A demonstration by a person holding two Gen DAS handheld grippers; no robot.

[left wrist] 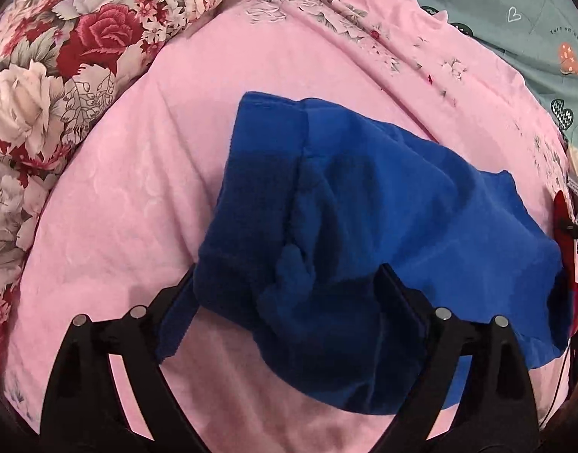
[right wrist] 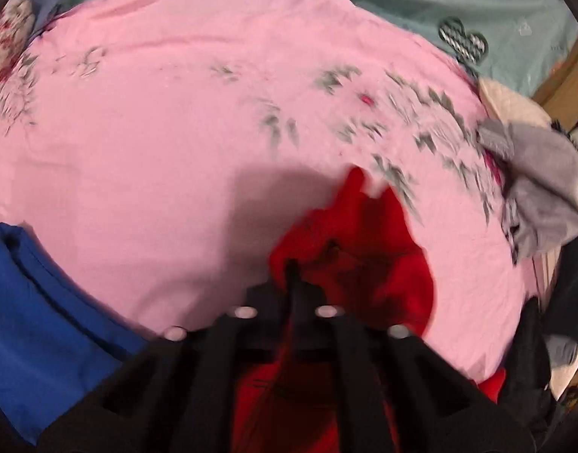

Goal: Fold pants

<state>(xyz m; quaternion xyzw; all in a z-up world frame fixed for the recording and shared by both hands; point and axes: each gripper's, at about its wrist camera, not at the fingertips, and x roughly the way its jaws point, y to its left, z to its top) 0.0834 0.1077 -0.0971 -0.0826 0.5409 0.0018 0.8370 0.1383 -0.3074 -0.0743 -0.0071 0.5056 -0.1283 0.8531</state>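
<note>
Blue fleece pants (left wrist: 364, 204) lie folded in a bundle on the pink bedsheet (left wrist: 138, 173). My left gripper (left wrist: 285, 275) is open, its black fingers (left wrist: 394, 287) spread on either side of the bundle's near edge, which lies between them. In the right wrist view the blue pants (right wrist: 36, 302) show at the lower left. My right gripper (right wrist: 292, 268) is shut on a red garment (right wrist: 364, 260) and holds it just above the sheet (right wrist: 176, 132). That view is blurred by motion.
A floral quilt (left wrist: 62, 75) is bunched at the left of the bed. A teal sheet with heart prints (left wrist: 515, 19) lies at the far right. Grey and dark clothes (right wrist: 545, 188) are piled at the right edge. The red garment's edge (left wrist: 564, 226) shows right of the blue pants.
</note>
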